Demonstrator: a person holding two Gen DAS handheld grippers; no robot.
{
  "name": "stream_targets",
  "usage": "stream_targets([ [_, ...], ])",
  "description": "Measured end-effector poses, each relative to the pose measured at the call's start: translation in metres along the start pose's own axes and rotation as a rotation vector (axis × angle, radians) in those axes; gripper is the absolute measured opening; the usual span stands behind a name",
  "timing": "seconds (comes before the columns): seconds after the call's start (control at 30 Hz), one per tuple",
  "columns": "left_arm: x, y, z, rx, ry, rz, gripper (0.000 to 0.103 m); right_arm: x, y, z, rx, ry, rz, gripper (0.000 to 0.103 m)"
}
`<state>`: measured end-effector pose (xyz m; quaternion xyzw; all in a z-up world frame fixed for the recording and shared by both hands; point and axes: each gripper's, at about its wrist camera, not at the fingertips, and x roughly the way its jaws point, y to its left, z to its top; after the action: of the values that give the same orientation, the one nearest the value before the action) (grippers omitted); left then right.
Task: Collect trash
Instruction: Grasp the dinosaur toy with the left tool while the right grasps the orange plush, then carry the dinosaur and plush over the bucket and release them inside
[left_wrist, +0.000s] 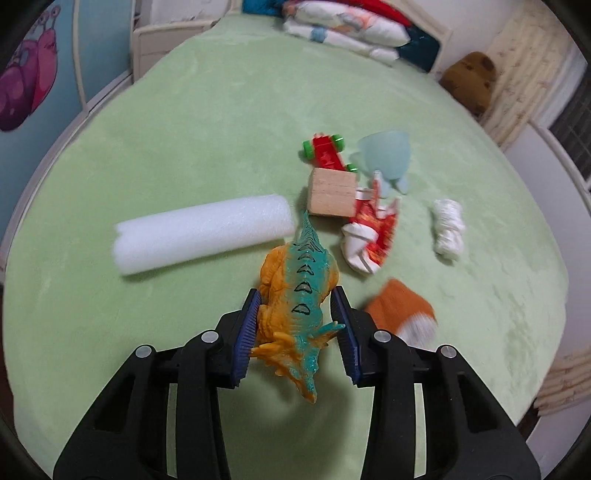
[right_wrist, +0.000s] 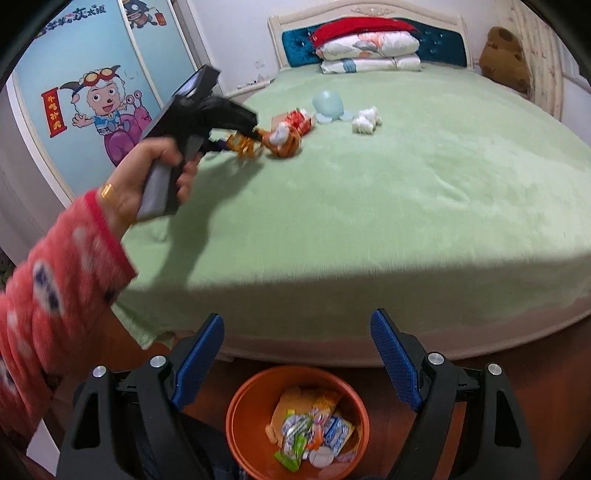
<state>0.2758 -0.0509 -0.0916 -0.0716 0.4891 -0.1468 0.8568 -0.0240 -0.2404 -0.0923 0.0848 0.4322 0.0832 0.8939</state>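
Note:
On the green bed (left_wrist: 166, 129) my left gripper (left_wrist: 296, 295) is shut on an orange and teal toy dinosaur (left_wrist: 295, 269), its blue pads pressing both flanks. The right wrist view shows the same gripper (right_wrist: 240, 138) in a person's hand (right_wrist: 155, 173) at the bed's left side. A crumpled red and white wrapper (left_wrist: 369, 236) and a white wad of tissue (left_wrist: 448, 229) lie to the dinosaur's right. My right gripper (right_wrist: 298, 319) hangs open and empty above an orange bin (right_wrist: 295, 370) that holds several wrappers.
A white foam roll (left_wrist: 203, 232), a wooden block (left_wrist: 332, 192), a red toy skateboard (left_wrist: 327, 149), a pale blue toy (left_wrist: 386, 155) and an orange and white fabric piece (left_wrist: 402, 310) crowd the dinosaur. Pillows (right_wrist: 369, 51) and a brown plush (right_wrist: 504, 55) sit at the headboard.

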Motion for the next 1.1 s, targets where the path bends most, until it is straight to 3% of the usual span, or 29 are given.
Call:
stream_targets([
  [0.1,-0.03,0.005,-0.021,0.046,-0.04,-0.062,0.039,0.008,0.0,0.02,-0.007,-0.028,0.014,0.08],
  [0.23,-0.073,0.015,-0.065,0.103,-0.088,-0.077,0.039,0.029,0.005,0.064,-0.047,-0.067,0.046,0.081],
  [0.47,-0.128,0.033,-0.135,0.104,-0.15,-0.092,0.039,0.111,0.024,0.146,-0.103,-0.044,0.028,0.082],
  [0.6,-0.145,0.042,-0.166,0.072,-0.147,-0.101,0.039,0.171,0.032,0.185,-0.115,0.005,-0.084,0.082],
  [0.63,-0.147,0.044,-0.172,0.067,-0.141,-0.107,0.039,0.18,0.033,0.189,-0.113,0.02,-0.102,0.081],
  [0.8,-0.152,0.053,-0.185,0.041,-0.138,-0.104,0.039,0.214,0.03,0.209,-0.088,0.104,-0.129,0.038],
  [1.1,-0.158,0.046,-0.19,0.046,-0.144,-0.138,0.039,0.16,0.035,0.196,-0.103,0.04,-0.097,0.031],
])
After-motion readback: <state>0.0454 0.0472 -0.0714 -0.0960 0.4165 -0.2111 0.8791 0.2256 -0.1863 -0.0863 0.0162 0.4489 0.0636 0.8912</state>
